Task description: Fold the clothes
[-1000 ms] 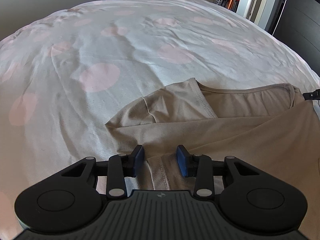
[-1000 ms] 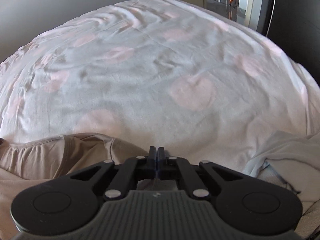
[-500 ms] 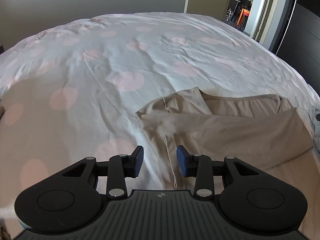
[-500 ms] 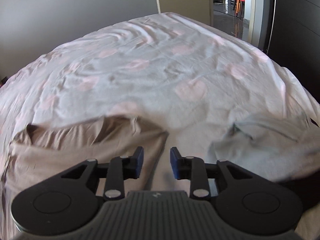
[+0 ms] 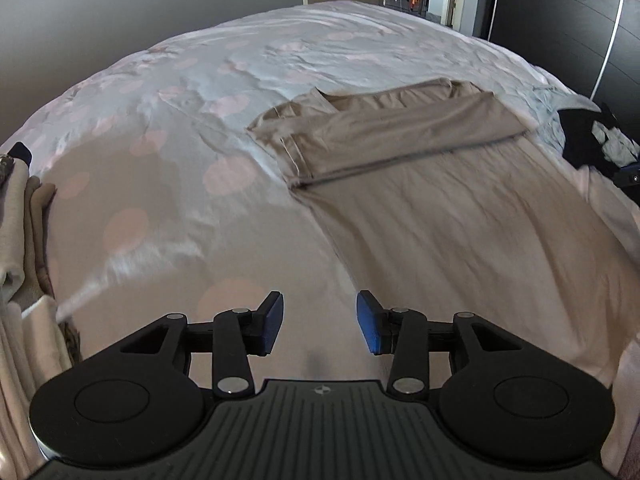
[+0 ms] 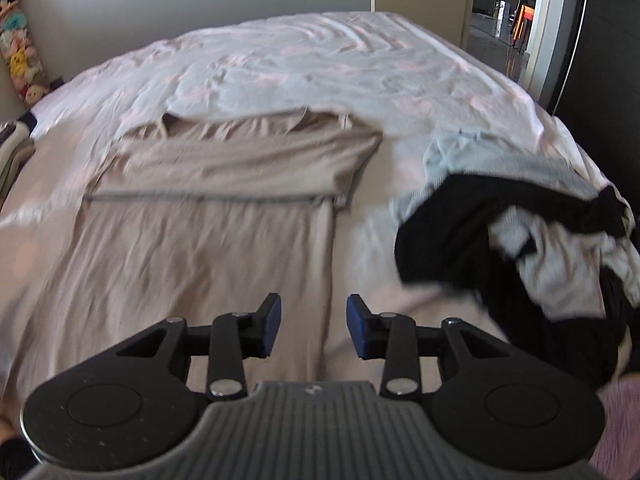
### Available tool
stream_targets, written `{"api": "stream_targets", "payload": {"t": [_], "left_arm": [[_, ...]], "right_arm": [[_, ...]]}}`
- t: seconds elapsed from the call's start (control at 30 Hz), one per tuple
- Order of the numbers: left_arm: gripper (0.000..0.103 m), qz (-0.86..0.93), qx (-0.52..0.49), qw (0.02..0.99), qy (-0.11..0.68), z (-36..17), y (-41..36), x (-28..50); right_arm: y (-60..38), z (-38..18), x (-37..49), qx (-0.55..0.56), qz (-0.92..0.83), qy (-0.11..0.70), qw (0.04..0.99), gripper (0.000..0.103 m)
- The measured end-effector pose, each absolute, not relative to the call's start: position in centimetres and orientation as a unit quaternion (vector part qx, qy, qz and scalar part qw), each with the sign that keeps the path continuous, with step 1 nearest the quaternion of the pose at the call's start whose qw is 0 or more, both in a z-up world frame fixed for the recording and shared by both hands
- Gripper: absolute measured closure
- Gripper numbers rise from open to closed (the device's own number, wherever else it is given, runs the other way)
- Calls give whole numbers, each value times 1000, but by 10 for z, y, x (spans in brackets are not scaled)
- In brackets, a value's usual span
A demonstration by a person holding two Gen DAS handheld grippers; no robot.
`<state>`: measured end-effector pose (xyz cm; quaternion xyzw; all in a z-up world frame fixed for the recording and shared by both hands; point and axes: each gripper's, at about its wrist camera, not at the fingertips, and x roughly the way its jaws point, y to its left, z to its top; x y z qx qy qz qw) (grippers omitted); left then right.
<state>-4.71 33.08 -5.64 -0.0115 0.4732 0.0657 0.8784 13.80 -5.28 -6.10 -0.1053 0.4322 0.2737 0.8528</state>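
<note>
Beige garment [image 6: 208, 216] lay flat mid-bed on the dotted bedsheet [image 5: 168, 128], its far end folded back over itself. Left gripper [image 5: 320, 322] was opening, nothing between the jaws. Right gripper [image 6: 314, 326] stood parted, empty, above the garment's right edge. Dark clothes pile [image 6: 520, 240] sat near the bed's right edge.

Spotted bedsheet [image 5: 248, 92], grey wall [image 6: 180, 4], plush toys [image 6: 20, 60] leftward

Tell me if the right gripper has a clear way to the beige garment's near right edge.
Probably yes: the right gripper hangs with empty jaws above the beige garment; the dark clothes pile lies aside.
</note>
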Motion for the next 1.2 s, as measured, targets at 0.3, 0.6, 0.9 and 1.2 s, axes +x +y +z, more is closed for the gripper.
{"api": "stream_targets", "payload": {"t": [0.3,0.6,0.9,1.2], "left_arm": [[63,34,-59,822,566,-86,297,-91],[63,66,-121,784,606,-116,288,-108],[56,72,-147,778,607,-141,281,-119],[97,74,-147,812,560,-132,278,-136]], "right_arm": [[-96,-85,64,-81,255,496,826,49],[-120,-115,47,-62,220,532,816,48],[-106,-136,56,-85,201,563,797,48],[-109,-134,47,-88,220,553,799,98]]}}
